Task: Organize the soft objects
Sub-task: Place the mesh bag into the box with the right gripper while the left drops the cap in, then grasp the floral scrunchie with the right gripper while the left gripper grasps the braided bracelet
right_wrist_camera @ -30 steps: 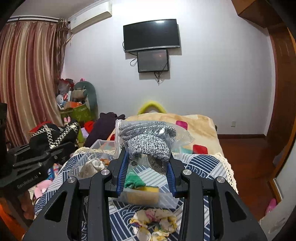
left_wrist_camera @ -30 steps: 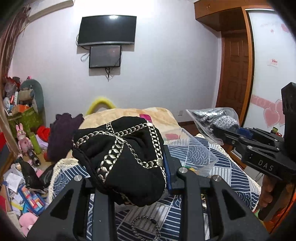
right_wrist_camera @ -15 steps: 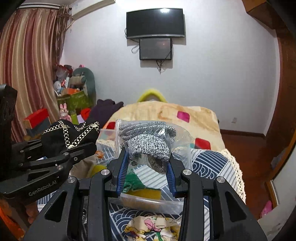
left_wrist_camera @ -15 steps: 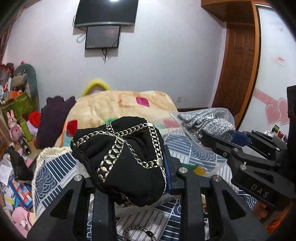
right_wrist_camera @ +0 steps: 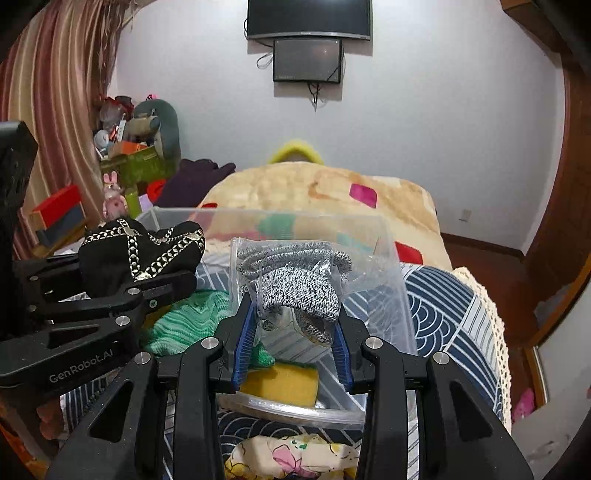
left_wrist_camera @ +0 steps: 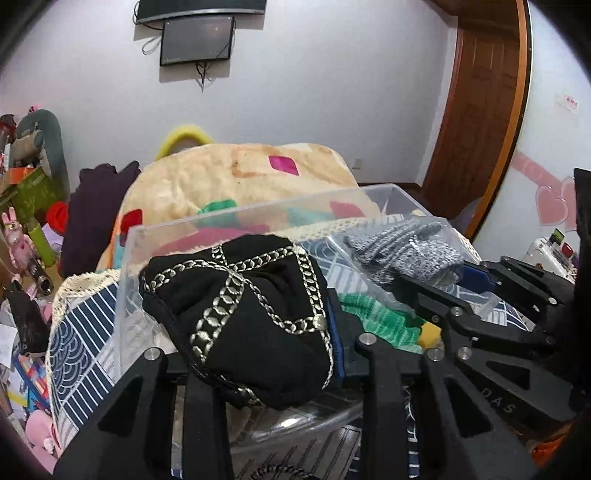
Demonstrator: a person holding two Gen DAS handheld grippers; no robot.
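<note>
Since a second ago both grippers have come forward and down over the clear plastic bin [left_wrist_camera: 258,214] on the bed. Left wrist view: the left gripper [left_wrist_camera: 258,332] clamps a black chain-trimmed cloth [left_wrist_camera: 243,314], hanging just above the bin's left half. Right wrist view: the right gripper [right_wrist_camera: 295,332] pinches a bagged grey knit [right_wrist_camera: 295,280] above the bin's middle, directly over a yellow sponge [right_wrist_camera: 284,384] and green knit [right_wrist_camera: 188,321].

A home bedroom: blanket-covered bed [right_wrist_camera: 325,195], wall-mounted TV [right_wrist_camera: 308,18], striped curtain [right_wrist_camera: 55,110], plush toys [right_wrist_camera: 155,122]
</note>
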